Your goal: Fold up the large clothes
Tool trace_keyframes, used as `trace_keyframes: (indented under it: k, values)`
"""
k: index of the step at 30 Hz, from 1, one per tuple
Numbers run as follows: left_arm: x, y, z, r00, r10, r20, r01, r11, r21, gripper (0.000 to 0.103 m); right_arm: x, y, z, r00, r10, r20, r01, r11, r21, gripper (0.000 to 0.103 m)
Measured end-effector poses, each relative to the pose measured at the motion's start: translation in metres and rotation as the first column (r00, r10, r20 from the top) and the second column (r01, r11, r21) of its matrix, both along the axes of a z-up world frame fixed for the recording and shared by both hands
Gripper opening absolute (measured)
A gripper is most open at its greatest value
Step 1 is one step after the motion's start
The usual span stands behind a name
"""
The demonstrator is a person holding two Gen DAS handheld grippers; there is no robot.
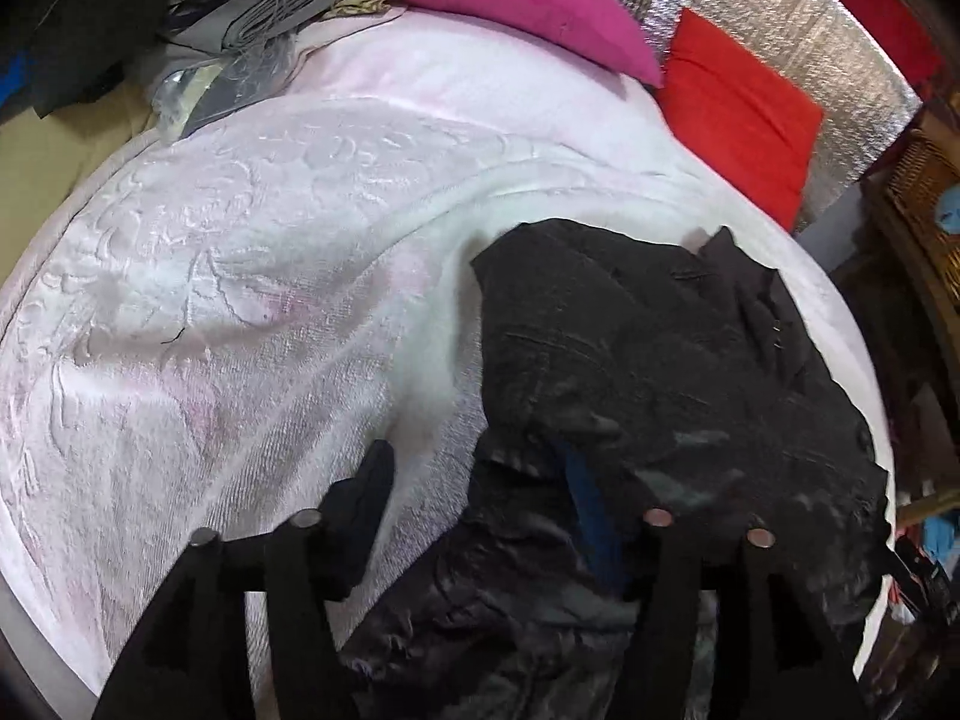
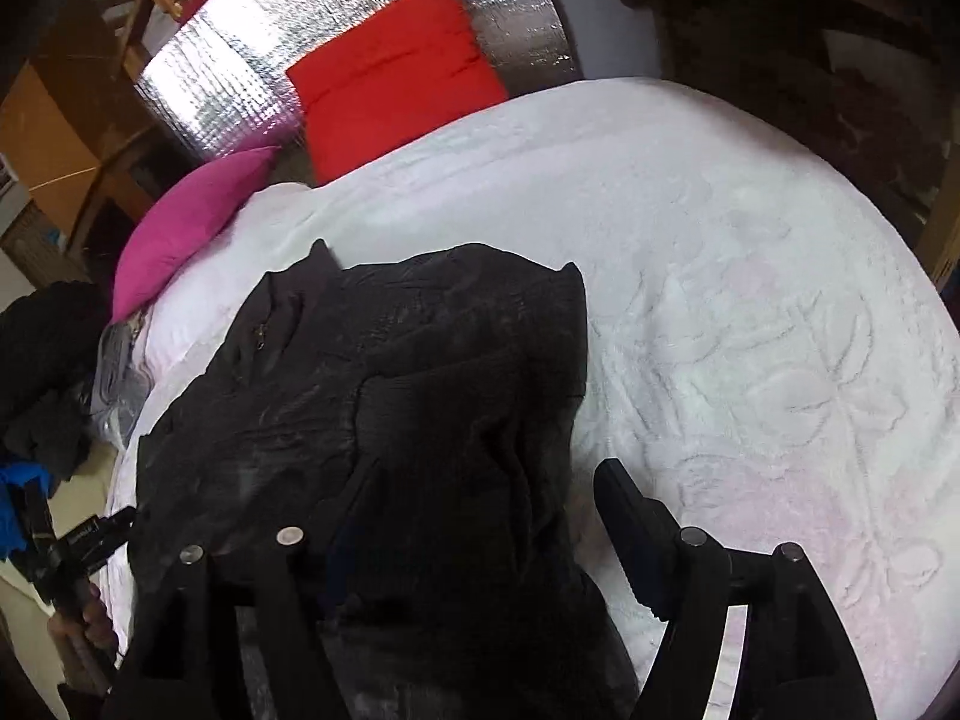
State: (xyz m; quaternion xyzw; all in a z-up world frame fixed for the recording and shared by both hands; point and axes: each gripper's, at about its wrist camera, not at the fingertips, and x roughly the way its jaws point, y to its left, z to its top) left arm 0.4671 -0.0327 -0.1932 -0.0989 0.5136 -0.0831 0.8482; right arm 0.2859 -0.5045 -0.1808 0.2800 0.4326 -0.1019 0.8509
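Note:
A large black jacket (image 1: 660, 360) (image 2: 390, 360) lies crumpled on a bed covered with a pale pink-white embossed blanket (image 1: 240, 270) (image 2: 750, 300). My left gripper (image 1: 474, 462) hangs over the jacket's near left edge. Its jaws stand apart: one finger is over bare blanket, the other, with a blue strip, is against the cloth. Nothing is pinched. My right gripper (image 2: 480, 480) straddles the jacket's near right part with jaws wide. Its right finger is over the blanket and its left finger is lost against the dark fabric. The left gripper (image 2: 78, 540) and the hand (image 2: 90, 612) holding it show at the lower left of the right wrist view.
A magenta pillow (image 1: 510, 0) (image 2: 180, 228) and a red pillow (image 1: 738, 120) (image 2: 396, 72) lean on a silver foil panel (image 1: 810, 30) at the bed's head. Grey clothes (image 1: 270, 6) and dark clothes (image 2: 42, 372) are piled beside the bed. Wooden furniture (image 1: 924, 180) borders the other side.

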Motion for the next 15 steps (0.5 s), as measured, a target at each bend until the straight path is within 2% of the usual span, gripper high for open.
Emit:
trace_keyframes:
  k: [2,5,8,11,13,15]
  values:
    - [-0.008,0.001,0.000,1.000,-0.026,-0.002,0.026,1.000,-0.013,0.068,-0.005,0.003,-0.008,1.000,0.011,-0.002,-0.010,0.999,0.052,0.075]
    - [-0.017,-0.004,-0.006,0.997,-0.066,-0.029,0.065,0.997,-0.039,0.068,0.009,0.011,-0.023,0.999,0.013,-0.031,-0.011,0.998,0.059,0.073]
    - [-0.019,-0.006,-0.014,0.995,-0.086,-0.051,0.084,0.996,-0.032,0.068,0.009,0.019,-0.030,0.998,0.020,-0.065,-0.017,0.999,0.049,0.055]
    - [-0.021,-0.003,-0.015,0.995,-0.086,-0.060,0.084,0.996,-0.023,0.068,0.002,0.026,-0.020,0.998,0.022,-0.051,-0.021,1.000,0.019,0.041]
    - [-0.022,-0.002,-0.015,0.995,-0.078,-0.061,0.077,0.997,-0.020,0.068,-0.006,0.029,-0.014,0.999,0.020,-0.034,-0.020,1.000,0.010,0.039]
    - [-0.021,-0.002,-0.019,0.994,-0.079,-0.071,0.080,0.997,0.002,0.070,-0.009,0.032,-0.016,0.998,0.035,-0.053,-0.036,0.999,-0.016,0.039]
